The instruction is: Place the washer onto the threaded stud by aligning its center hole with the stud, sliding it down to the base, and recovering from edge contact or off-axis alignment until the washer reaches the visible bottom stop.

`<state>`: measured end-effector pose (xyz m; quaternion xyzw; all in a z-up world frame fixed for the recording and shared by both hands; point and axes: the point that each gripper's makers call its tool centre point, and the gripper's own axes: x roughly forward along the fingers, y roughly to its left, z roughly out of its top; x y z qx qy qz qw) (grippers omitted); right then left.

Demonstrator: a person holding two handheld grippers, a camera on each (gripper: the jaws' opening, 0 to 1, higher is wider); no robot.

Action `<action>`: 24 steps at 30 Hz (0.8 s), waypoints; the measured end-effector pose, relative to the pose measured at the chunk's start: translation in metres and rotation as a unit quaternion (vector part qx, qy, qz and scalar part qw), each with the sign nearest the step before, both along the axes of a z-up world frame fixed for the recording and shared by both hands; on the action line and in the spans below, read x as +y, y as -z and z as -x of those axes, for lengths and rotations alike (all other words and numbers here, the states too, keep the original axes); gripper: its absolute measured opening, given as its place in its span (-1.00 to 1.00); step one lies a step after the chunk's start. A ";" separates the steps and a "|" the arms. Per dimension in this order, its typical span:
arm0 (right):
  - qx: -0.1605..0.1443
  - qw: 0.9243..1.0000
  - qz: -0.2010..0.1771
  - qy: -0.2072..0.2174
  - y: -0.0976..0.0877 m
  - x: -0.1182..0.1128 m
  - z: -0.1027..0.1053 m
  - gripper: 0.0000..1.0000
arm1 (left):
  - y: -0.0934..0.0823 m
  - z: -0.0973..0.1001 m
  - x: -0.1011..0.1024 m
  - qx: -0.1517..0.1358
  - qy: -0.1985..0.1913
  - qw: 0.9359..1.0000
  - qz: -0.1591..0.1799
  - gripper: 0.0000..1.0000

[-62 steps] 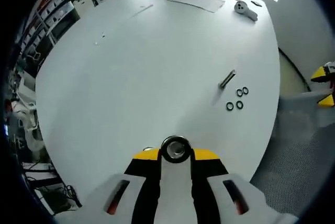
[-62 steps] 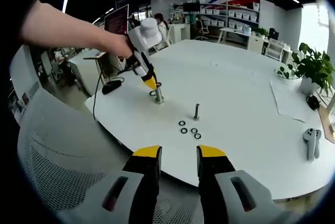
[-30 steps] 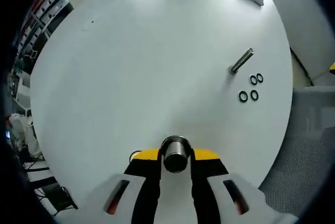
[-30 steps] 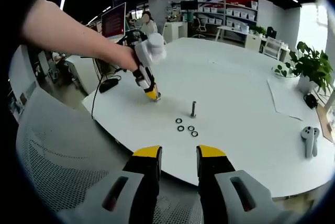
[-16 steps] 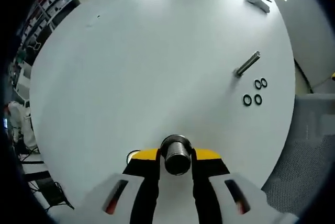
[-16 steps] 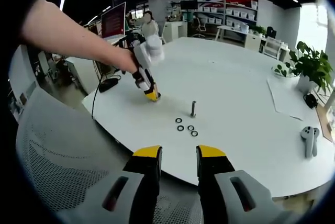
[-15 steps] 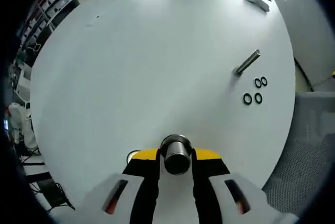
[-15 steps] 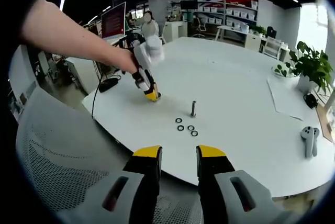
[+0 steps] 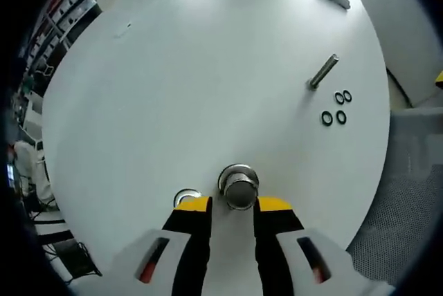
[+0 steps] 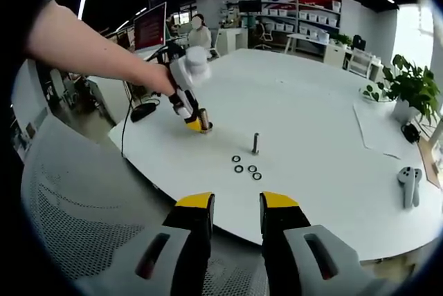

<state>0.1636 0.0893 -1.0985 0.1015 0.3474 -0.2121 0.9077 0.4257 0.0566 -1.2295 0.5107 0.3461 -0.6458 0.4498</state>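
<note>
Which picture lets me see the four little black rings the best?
The right gripper view shows the four black rings best: they lie near the middle of the picture on the white table, just in front of the upright stud. In the left gripper view the rings sit far off to the side, beside that stud.

Four washers [image 10: 247, 167] lie on the table [image 10: 311, 123] just before the upright stud [image 10: 255, 144]

White table [image 9: 173, 81] (round) bears stud [image 9: 323, 72], washers [image 9: 334, 110].
</note>
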 end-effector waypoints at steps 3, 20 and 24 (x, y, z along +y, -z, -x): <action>-0.002 1.000 0.001 0.000 0.000 -0.001 0.000 -0.42 | 0.001 -0.006 0.006 -0.001 0.000 1.000 -0.011 -0.60; 0.003 1.000 0.001 -0.001 0.000 0.000 0.001 -0.42 | -0.003 -0.043 0.004 -0.001 -0.065 0.998 0.011 -0.55; 0.004 1.000 0.001 -0.001 0.000 0.000 0.001 -0.42 | -0.002 -0.040 0.005 0.004 -0.071 0.997 0.012 -0.51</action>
